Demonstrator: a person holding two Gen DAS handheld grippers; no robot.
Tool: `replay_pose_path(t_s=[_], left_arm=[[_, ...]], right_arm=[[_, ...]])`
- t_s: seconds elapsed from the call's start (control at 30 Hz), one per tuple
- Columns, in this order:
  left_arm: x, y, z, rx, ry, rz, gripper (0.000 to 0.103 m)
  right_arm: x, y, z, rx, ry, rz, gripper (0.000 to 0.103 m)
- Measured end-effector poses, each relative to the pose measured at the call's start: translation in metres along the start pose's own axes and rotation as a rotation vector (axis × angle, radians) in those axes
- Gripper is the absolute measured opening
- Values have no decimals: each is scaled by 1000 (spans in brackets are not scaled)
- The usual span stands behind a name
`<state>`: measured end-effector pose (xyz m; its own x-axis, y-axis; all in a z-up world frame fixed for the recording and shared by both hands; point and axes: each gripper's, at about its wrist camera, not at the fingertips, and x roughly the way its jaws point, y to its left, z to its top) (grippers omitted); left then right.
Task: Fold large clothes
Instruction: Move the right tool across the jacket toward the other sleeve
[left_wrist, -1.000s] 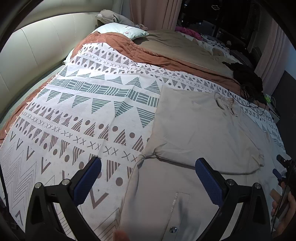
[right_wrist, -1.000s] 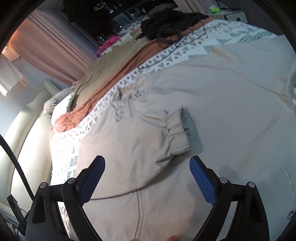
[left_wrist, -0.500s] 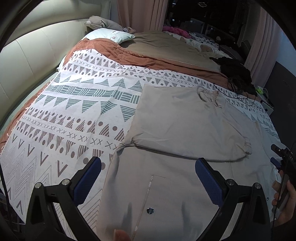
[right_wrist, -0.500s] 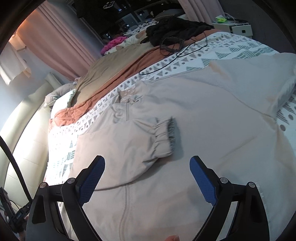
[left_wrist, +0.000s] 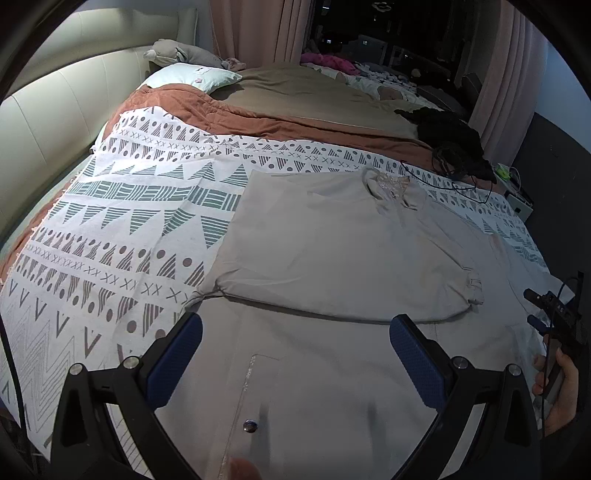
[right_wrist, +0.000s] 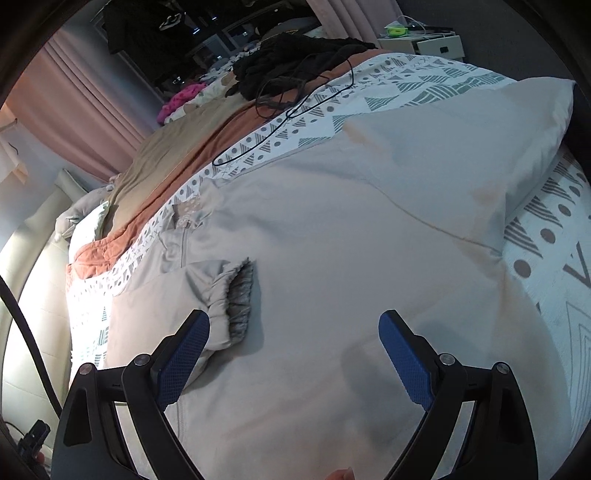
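The left gripper (left_wrist: 295, 354), blue-padded and spread wide, is held empty over the lower centre of the frame, above a beige zip-front jacket (left_wrist: 332, 258). The right gripper (right_wrist: 295, 350) is likewise parted, with nothing grasped. The jacket is laid flat on a white geometric-patterned bedspread (left_wrist: 129, 206), one elastic-cuffed sleeve (right_wrist: 221, 288) folded across its front.

Patterned blanket (left_wrist: 122, 221) over bed; pillow (left_wrist: 192, 75) nr headboard (left_wrist: 55, 122); black clothes pile (right_wrist: 295, 62) w/ cable.
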<state>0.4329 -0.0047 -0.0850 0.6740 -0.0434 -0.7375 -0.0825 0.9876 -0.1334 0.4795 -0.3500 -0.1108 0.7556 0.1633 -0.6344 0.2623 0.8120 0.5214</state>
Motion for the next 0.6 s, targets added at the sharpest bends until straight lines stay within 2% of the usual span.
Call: replay_pose_path(t_s=[0.3, 0.6], left_arm=[[30, -15, 4, 17, -1, -53, 103], [53, -25, -2, 43, 35, -66, 103]], right_arm=[[-6, -11, 8, -16, -26, -54, 93], [-3, -27, 15, 39, -21, -85, 93]])
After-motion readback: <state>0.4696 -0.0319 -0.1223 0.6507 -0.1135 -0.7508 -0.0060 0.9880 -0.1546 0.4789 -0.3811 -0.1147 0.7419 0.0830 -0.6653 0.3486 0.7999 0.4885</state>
